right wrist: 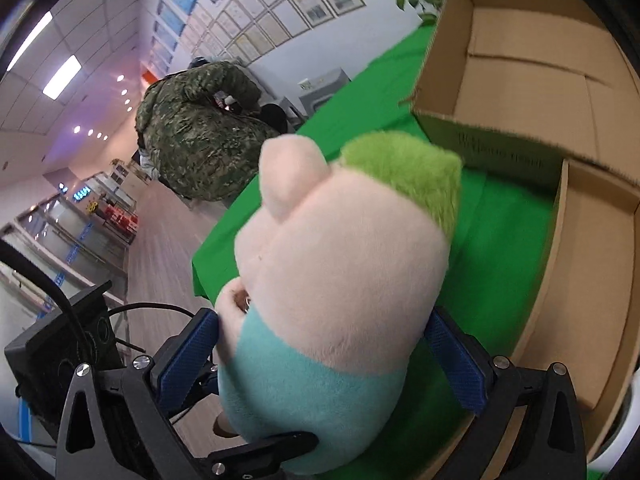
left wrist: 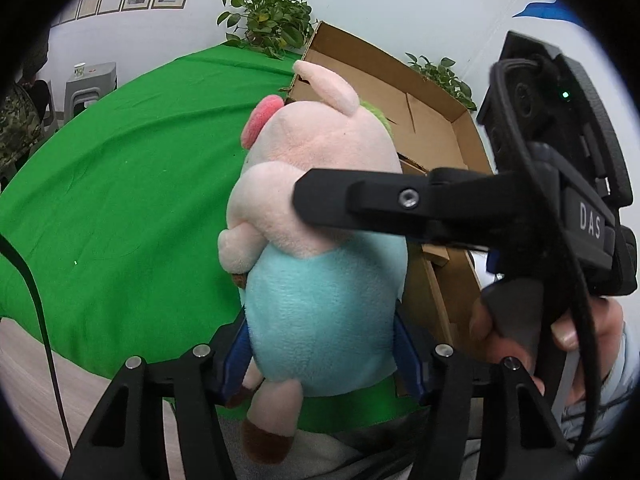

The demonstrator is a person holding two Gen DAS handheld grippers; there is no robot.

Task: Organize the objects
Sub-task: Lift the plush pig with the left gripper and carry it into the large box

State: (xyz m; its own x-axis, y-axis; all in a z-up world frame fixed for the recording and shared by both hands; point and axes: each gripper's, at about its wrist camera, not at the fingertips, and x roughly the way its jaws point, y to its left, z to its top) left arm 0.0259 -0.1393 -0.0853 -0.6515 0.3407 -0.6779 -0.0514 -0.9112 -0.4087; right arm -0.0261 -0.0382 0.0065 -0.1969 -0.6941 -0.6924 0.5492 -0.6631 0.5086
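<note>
Pink plush pig [left wrist: 316,216] — both claws gripping

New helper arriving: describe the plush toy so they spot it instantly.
Find the green tablecloth and the open cardboard box on it. In front of the box is the plush pig: pink head, green tuft, pale blue body, the only soft toy there.

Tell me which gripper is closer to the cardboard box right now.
Right. The right gripper, clamped on the plush pig, sits on the side facing the cardboard box; the left gripper, also gripping the plush pig, is on the far side.
</note>
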